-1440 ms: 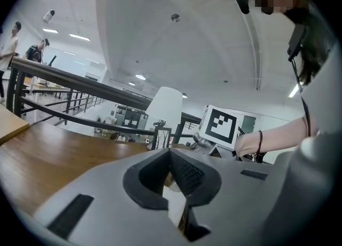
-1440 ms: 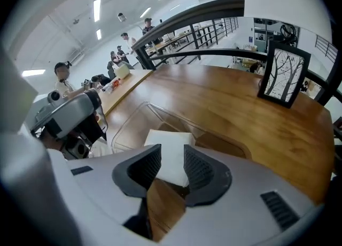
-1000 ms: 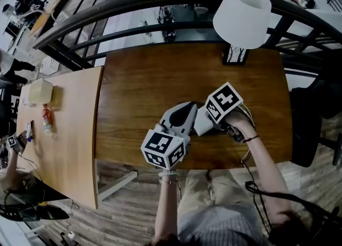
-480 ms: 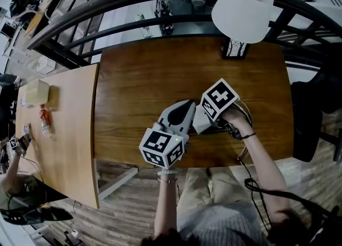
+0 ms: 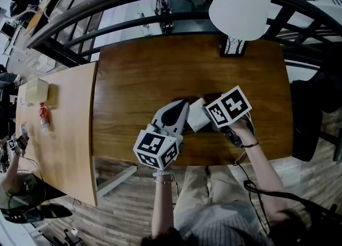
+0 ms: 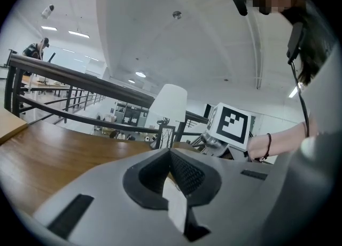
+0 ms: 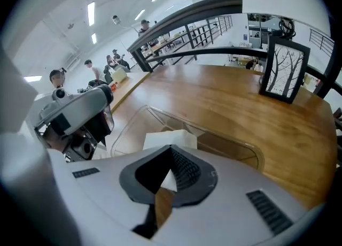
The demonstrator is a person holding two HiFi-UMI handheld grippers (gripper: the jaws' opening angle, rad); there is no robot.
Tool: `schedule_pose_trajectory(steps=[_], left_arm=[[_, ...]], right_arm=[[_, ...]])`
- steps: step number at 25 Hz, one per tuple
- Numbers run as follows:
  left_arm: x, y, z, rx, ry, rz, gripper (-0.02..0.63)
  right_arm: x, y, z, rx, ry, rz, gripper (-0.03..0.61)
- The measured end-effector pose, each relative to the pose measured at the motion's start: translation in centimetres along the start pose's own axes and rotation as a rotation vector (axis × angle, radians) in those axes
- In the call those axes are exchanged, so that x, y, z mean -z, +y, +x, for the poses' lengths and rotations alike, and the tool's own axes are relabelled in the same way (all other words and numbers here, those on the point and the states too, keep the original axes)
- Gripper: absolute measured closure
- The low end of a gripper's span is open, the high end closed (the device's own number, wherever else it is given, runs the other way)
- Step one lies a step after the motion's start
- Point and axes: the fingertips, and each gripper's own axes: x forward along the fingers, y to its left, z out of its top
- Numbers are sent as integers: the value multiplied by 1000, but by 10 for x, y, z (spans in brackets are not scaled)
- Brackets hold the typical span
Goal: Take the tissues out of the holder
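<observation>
Left gripper (image 6: 170,151): fingers closed tip to tip, white tissue (image 6: 176,202) pinched between. Right gripper (image 7: 171,147): fingers clamped on tissue, just above clear holder (image 7: 235,144).

Steeply down from overhead on the wooden table (image 5: 149,74) — low, close from left gripper (image 6: 170,152), right gripper (image 7: 171,148), facing the lamp (image 5: 240,4).

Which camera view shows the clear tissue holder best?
The right gripper view: the holder shows its clear rim, and the tissues stand in it. The head view shows only a white patch of tissues; the left gripper view does not show the holder.
</observation>
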Motion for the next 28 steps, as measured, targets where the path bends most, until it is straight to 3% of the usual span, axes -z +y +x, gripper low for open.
schedule_pose_trajectory(steps=[10, 22, 28], left_arm=[[-10, -11, -5, -8, -19, 25, 606], [-44, -49, -7, 53, -79, 114, 606], [-56, -75, 11, 89, -94, 144, 606]], right_arm=[[-16, 20, -42, -38, -143, -28, 568], [-34, 20, -120, 40, -322, -48, 568], [-28, -9, -158, 75, -384, -15, 568]])
